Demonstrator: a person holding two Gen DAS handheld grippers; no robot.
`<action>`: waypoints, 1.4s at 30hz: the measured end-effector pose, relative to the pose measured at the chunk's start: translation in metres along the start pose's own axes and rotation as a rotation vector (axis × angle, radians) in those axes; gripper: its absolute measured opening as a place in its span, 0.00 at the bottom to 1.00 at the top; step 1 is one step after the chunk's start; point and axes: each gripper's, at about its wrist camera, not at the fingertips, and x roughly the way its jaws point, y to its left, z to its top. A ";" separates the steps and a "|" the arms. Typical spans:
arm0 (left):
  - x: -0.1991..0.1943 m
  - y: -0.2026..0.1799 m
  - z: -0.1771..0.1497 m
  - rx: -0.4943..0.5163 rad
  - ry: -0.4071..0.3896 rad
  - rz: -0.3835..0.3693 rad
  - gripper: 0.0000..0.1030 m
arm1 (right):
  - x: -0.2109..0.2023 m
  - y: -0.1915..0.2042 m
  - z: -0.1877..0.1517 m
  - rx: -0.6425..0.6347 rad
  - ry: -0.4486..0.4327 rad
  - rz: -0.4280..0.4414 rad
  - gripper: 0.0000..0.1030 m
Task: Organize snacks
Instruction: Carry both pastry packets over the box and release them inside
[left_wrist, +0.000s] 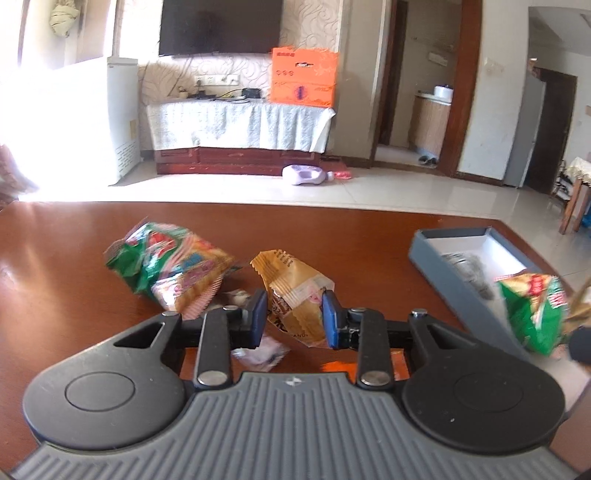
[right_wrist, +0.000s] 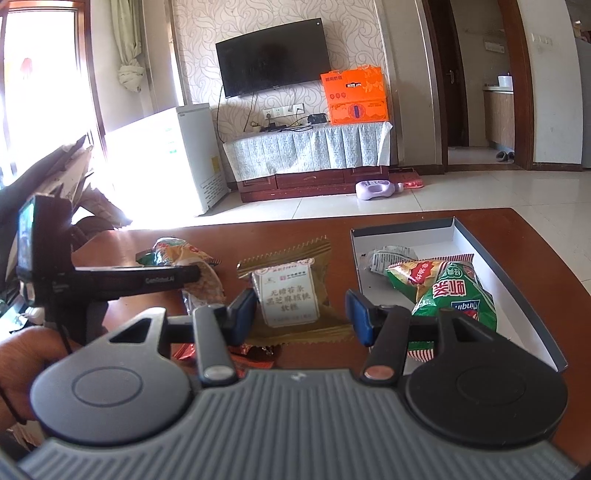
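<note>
Crinkly gold packet (left_wrist: 295, 295) between open left hand-held gripper (left_wrist: 294, 317) fingers.

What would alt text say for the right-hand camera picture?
An open two-finger gripper frames a gold-wrapped snack on a brown table. At right, a grey box holds a green chip bag; a television hangs beyond.

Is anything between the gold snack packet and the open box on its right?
Nothing visible on the bare table between the gold snack packet and the box. The right gripper straddles the packet, open. The box's near end already holds a green bag, so aim farther back.
</note>
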 end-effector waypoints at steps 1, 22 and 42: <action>-0.002 -0.005 0.001 0.010 -0.007 -0.009 0.35 | 0.000 0.000 0.000 -0.005 -0.001 -0.004 0.55; 0.008 -0.134 0.039 0.130 -0.069 -0.169 0.35 | -0.009 -0.051 0.003 -0.011 -0.040 -0.162 0.55; 0.105 -0.256 0.032 0.283 0.020 -0.231 0.59 | 0.026 -0.092 -0.003 0.071 0.047 -0.276 0.55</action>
